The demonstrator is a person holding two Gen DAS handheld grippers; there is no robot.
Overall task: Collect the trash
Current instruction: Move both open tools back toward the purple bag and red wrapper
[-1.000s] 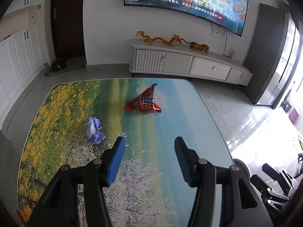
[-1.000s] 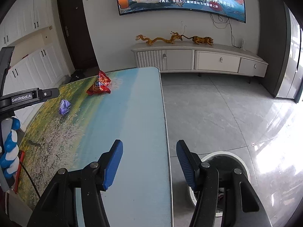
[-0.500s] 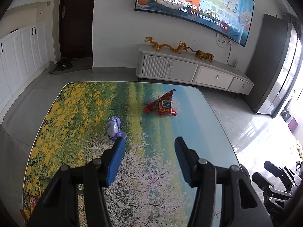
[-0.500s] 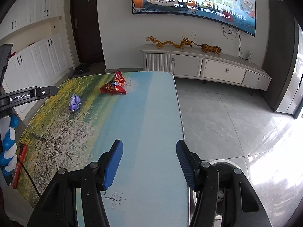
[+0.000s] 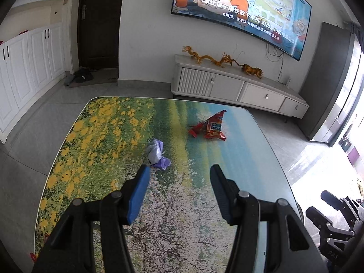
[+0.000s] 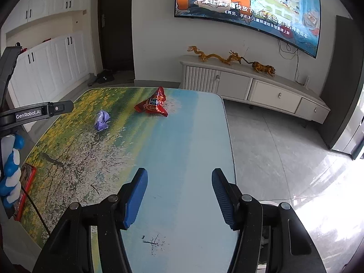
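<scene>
A crumpled purple wrapper [image 5: 157,154] lies on the picture-printed table [image 5: 100,136], just beyond my left gripper's left fingertip. A red snack bag [image 5: 210,126] lies farther back, right of centre. My left gripper [image 5: 179,170] is open and empty above the table. In the right wrist view the purple wrapper [image 6: 102,120] and the red bag [image 6: 152,105] lie far ahead to the left. My right gripper [image 6: 179,174] is open and empty over the table's near right part.
A white bin [image 6: 268,203] stands on the floor by the table's right edge, mostly hidden behind my right gripper. A red-edged flat object [image 6: 25,188] lies at the table's left edge. A TV cabinet [image 5: 236,88] stands behind. The left gripper's body [image 6: 34,113] shows at left.
Both views have swung left, so the wrappers sit farther right in them. The purple wrapper now sits near my left fingertip. Both grippers stay open.
</scene>
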